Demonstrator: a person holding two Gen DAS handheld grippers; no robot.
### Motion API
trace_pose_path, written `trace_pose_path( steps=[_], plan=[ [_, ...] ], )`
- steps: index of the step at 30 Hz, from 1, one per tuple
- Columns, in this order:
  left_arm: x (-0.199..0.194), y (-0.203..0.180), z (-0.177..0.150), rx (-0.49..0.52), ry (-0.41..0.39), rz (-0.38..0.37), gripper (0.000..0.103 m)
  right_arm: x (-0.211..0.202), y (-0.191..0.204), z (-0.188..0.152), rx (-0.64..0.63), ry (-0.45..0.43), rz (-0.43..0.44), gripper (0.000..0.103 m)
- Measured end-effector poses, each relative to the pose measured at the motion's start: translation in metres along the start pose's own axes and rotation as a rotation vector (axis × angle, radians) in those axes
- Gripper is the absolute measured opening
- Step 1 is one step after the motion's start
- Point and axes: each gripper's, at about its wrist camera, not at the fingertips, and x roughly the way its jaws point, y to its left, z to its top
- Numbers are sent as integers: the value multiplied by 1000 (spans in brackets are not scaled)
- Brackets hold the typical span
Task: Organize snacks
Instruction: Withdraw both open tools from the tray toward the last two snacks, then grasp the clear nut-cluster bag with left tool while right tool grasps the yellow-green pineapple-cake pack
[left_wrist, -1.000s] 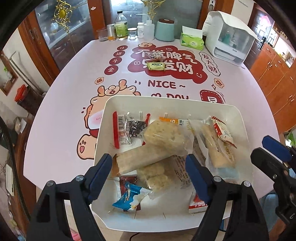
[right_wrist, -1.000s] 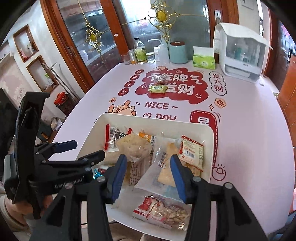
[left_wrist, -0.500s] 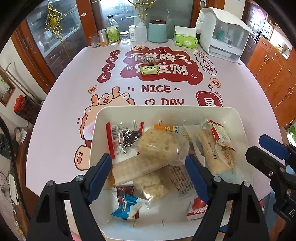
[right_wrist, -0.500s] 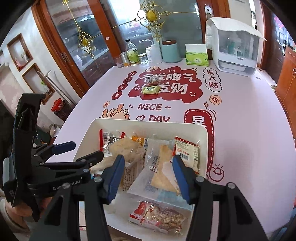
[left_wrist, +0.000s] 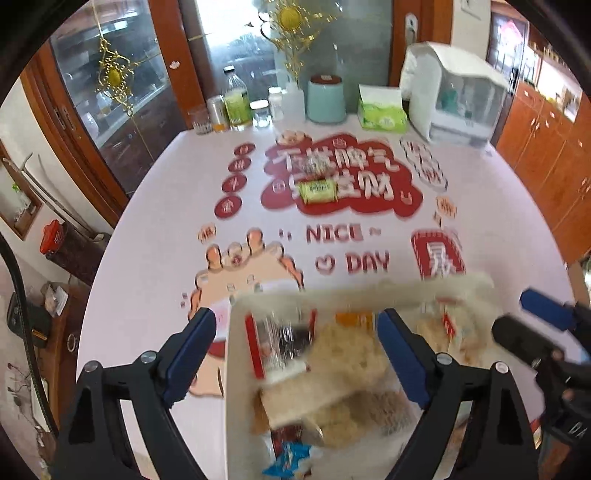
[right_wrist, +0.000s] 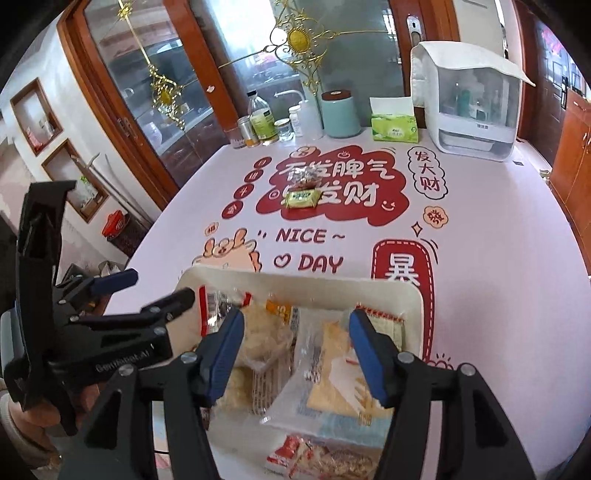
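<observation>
Left wrist view: blurred; left gripper (left_wrist: 295, 341) has its jaws spread wide and holds nothing, poised above the near-left part of the tray (left_wrist: 369, 288).
Right gripper (right_wrist: 295, 341): jaws apart, empty, hanging over the clear-wrapped cake (right_wrist: 332, 373) in the tray (right_wrist: 295, 275).
Snack location: most packets lie piled in the tray; a green packet (right_wrist: 300, 198) and a clear candy wrapper (right_wrist: 306, 180) lie well apart, mid-table (right_wrist: 498, 240).
Placement reason: judged, the tray collects snacks, and both grippers wait spread for the next pick.
View difference: right wrist view is sharp and shows the left gripper from the side; left wrist view shows only the right gripper's tips.
</observation>
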Motion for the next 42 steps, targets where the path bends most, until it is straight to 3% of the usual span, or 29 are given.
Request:
trace_pose_path(
  steps=[11, 18, 23, 27, 34, 37, 42],
  plan=[
    [-20, 40, 106, 55, -155, 62, 91, 3, 1, 64, 20, -98, -48, 61],
    [-8, 61, 166, 46, -150, 23, 92, 11, -6, 122, 28, -153, -77, 62],
    [31, 58, 195, 120, -107, 41, 92, 35, -10, 166, 0, -142, -92, 63],
    [80, 47, 208, 184, -49, 52, 92, 69, -16, 190, -28, -76, -76, 63],
    [164, 28, 201, 145, 62, -3, 92, 153, -40, 222, -29, 81, -85, 63],
    [197, 19, 198, 168, 82, 12, 92, 192, -55, 226, 7, 145, -42, 63],
    [245, 31, 222, 159, 139, 36, 92, 249, -57, 223, -17, 236, 34, 63]
  ],
)
